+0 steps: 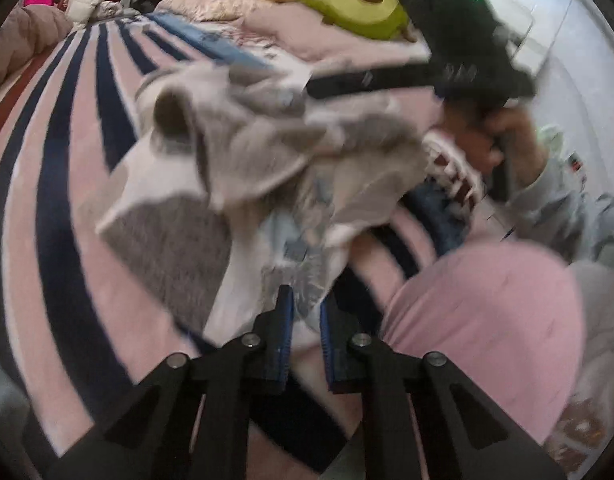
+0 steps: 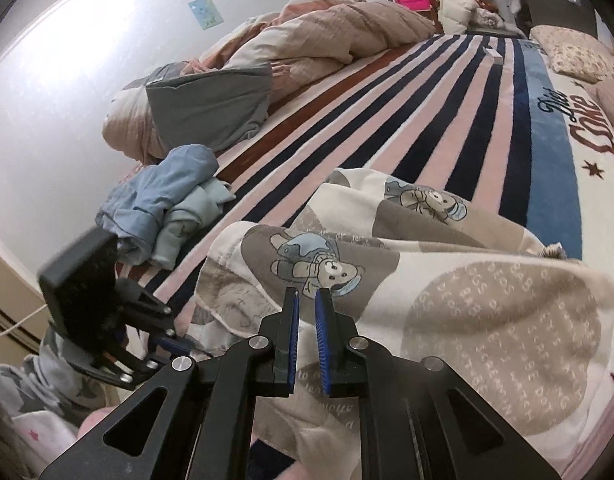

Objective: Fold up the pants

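The cream-and-grey printed pants (image 2: pixel 407 280) lay crumpled on the near part of the striped blanket (image 2: pixel 427 120) covering the bed. The right gripper (image 2: pixel 306 300) had its jaws nearly closed with cloth between them, and the left gripper (image 1: pixel 306 300) likewise pinched a fold of the fabric. Farther left lay a heap of blue clothes (image 2: pixel 167 200) and a tan duvet (image 2: pixel 307 36).

light: even, soft indoor, no hard shadows | glare: pale wall (image 2: pixel 47 92) washed out at 10 o'clock | blur: left wrist view motion-smeared, pants (image 1: pixel 267 168) soft; right wrist view sharp | edges: fisheye bending, black corner vignette, both views
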The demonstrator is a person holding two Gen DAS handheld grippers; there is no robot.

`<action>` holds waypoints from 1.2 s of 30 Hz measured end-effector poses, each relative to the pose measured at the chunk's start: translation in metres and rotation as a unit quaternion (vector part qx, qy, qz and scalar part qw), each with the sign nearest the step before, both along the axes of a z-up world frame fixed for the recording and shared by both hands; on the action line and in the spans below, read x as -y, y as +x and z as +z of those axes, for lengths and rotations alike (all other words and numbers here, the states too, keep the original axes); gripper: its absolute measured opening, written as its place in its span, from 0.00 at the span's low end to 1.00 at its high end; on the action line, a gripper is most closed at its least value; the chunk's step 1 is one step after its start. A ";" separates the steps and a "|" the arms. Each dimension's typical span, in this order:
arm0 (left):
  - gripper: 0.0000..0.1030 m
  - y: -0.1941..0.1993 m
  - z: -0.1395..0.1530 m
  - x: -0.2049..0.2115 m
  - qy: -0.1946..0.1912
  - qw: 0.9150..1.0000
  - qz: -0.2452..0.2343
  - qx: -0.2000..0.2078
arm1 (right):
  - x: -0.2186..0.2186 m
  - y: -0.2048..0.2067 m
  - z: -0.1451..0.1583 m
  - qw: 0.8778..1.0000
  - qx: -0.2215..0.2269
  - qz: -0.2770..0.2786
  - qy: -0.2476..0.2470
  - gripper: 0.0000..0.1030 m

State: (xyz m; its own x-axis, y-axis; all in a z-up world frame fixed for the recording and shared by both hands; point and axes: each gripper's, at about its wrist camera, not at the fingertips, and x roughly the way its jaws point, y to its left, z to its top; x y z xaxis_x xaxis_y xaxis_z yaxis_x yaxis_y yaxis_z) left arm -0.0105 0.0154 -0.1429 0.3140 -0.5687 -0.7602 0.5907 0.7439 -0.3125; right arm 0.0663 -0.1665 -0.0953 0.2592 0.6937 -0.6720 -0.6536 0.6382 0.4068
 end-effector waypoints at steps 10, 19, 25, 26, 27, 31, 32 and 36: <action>0.61 0.002 0.049 -0.029 -0.086 0.995 0.040 0.039 | 0.013 -0.008 0.008 1.000 0.007 -0.009 0.015 0.05; 0.14 0.068 0.033 -0.017 -0.092 0.983 0.156 0.018 | 0.034 -0.006 0.007 0.999 0.006 -0.026 0.028 0.05; 0.03 0.038 0.043 -0.027 -0.080 0.981 0.174 0.026 | 0.058 -0.008 0.007 0.998 0.009 -0.050 0.022 0.05; 0.03 0.030 0.043 -0.031 -0.080 0.980 0.180 0.023 | 0.061 -0.008 0.008 0.998 0.011 -0.054 0.021 0.05; 0.03 0.022 0.041 -0.037 -0.084 0.979 0.185 0.011 | 0.065 -0.009 0.009 0.998 0.013 -0.058 0.021 0.05; 0.03 0.007 0.020 -0.042 -0.087 0.976 0.198 -0.027 | 0.082 -0.007 0.015 0.996 0.021 -0.084 0.028 0.05; 0.03 0.006 0.012 -0.041 -0.077 0.976 0.202 -0.036 | 0.085 -0.007 0.016 0.995 0.023 -0.092 0.028 0.05; 0.19 0.005 -0.002 -0.050 -0.101 0.970 0.213 -0.066 | 0.094 -0.003 0.013 0.993 0.023 -0.116 0.022 0.05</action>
State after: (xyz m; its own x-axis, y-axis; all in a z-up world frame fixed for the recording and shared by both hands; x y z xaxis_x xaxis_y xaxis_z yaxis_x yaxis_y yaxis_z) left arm -0.0051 0.0654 -0.1452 0.4602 -0.5498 -0.6970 0.1874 0.8276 -0.5291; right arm 0.0635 -0.2605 -0.0823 0.4449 0.6399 -0.6266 -0.5101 0.7561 0.4099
